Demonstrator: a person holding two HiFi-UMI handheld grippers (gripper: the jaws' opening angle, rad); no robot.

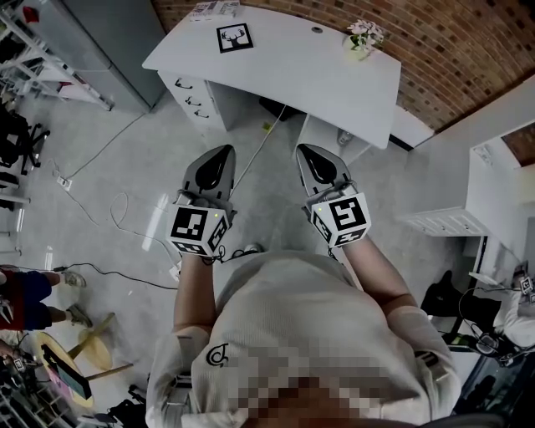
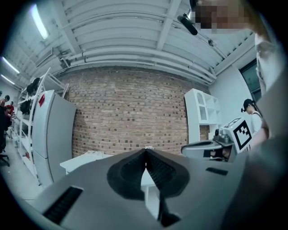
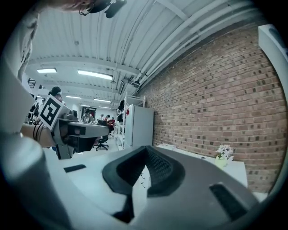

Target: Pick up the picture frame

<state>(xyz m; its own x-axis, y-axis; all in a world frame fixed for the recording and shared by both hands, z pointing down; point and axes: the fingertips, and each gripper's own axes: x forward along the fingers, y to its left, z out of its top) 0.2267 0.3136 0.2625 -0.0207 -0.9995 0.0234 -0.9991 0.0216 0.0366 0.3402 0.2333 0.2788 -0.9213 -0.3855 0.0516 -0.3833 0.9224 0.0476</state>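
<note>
Hovering over open grey floor (image 1: 269, 199), the grey left gripper (image 1: 224, 152) and grey right gripper (image 1: 303, 150) are both closed, empty; the black square picture frame (image 1: 235, 38) lies well ahead, close to the white curved desk's (image 1: 284, 79) front edge.

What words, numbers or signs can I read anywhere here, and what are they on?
No word or number is readable.
Left marker cube, right marker cube: black-and-white square codes, not letters.
Shirt emblem: small round logo, no legible word.
Picture frame on the desk: antlered-head drawing, no text.
Papers: too small to read.
</note>
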